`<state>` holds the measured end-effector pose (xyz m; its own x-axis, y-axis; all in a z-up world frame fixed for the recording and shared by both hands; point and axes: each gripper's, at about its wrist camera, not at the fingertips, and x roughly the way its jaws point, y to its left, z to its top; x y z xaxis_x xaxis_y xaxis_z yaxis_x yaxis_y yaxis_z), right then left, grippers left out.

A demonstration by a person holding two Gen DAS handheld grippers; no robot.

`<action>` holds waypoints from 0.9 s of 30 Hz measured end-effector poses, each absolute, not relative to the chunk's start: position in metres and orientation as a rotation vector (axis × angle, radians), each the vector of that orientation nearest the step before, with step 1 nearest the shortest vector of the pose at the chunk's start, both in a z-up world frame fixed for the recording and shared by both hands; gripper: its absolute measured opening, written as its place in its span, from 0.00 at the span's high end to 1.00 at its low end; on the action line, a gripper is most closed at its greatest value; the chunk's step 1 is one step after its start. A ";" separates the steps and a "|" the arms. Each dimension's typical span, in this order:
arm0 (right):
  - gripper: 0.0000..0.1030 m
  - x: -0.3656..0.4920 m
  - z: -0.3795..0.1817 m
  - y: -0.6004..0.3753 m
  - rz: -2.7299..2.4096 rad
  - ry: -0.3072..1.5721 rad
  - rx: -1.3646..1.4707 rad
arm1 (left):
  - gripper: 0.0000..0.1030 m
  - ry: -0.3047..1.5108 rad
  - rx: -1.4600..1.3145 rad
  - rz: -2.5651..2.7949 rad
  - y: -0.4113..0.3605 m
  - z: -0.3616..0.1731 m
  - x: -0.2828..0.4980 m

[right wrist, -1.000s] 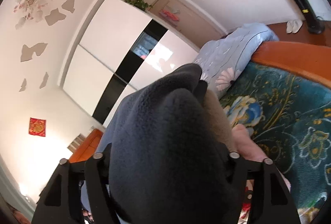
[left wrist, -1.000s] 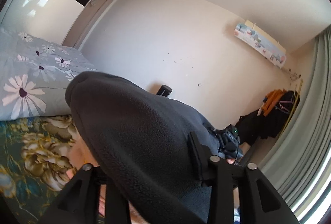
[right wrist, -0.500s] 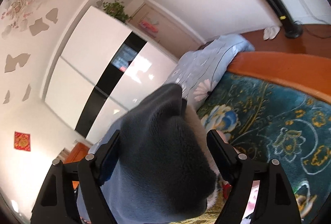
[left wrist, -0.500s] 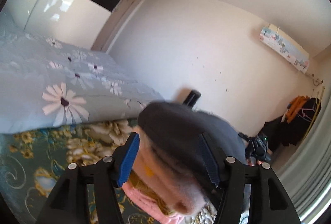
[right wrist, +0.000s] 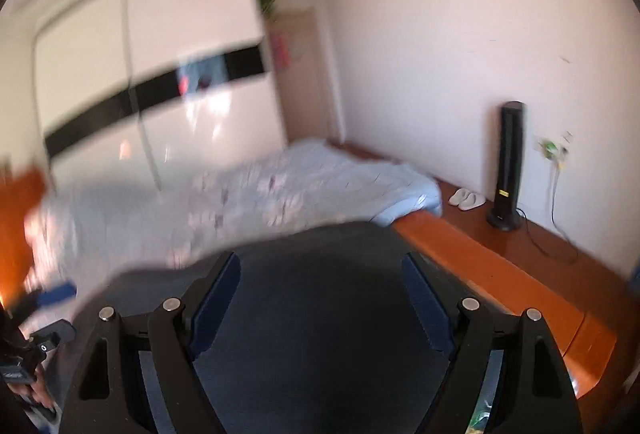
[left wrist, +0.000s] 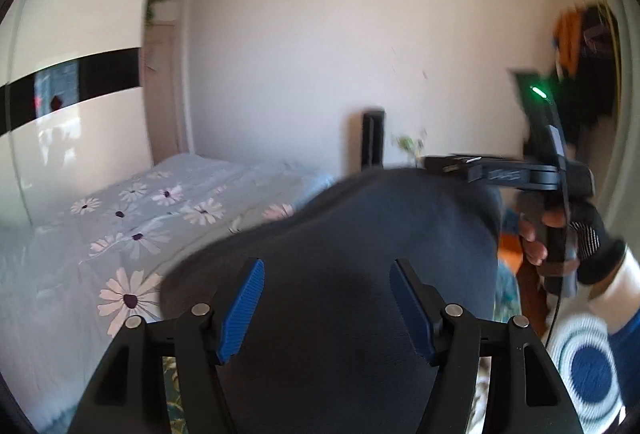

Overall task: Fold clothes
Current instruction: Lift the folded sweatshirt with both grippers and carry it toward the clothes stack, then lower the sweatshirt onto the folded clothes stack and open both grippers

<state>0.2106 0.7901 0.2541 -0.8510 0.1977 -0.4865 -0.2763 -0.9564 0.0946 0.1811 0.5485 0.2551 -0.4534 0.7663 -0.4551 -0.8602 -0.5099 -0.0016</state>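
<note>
The dark fleece garment [left wrist: 340,234] lies bunched between both tongs, above the bed [left wrist: 132,218]. The left tongs [left wrist: 326,304] have just been opening, pads clear of it; the right tongs [right wrist: 320,298] likewise stand released, though blur obscures contact. No tidy fold shows yet; most work remains.

The garment [left wrist: 340,234] fills six o'clock between the left tongs [left wrist: 324,306]. The quilt [left wrist: 132,218] lies on the bed at nine o'clock, wardrobe [left wrist: 80,53] behind. The right tongs [left wrist: 448,163] sit at three o'clock.
</note>
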 end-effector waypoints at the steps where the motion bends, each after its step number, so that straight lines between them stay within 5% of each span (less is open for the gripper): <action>1: 0.19 0.201 0.247 0.785 2.777 0.199 -0.779 | 0.33 0.290 -0.522 2.051 0.554 0.251 0.180; 10: 0.19 0.196 0.217 0.797 2.750 0.349 -0.860 | 0.31 0.154 -0.678 1.936 0.555 0.242 0.154; 16: 0.19 0.217 0.229 0.777 2.695 0.403 -0.673 | 0.31 0.067 -0.720 1.942 0.533 0.261 0.158; 18: 0.19 0.233 0.241 0.764 2.664 0.385 -0.615 | 0.25 0.017 -0.703 1.960 0.514 0.272 0.161; 21: 0.16 0.273 0.244 0.732 2.650 0.349 -0.506 | 0.03 0.029 -0.588 2.012 0.485 0.278 0.188; 27: 0.11 0.325 0.218 0.673 2.684 0.312 -0.500 | 0.00 0.026 -0.579 2.028 0.452 0.245 0.227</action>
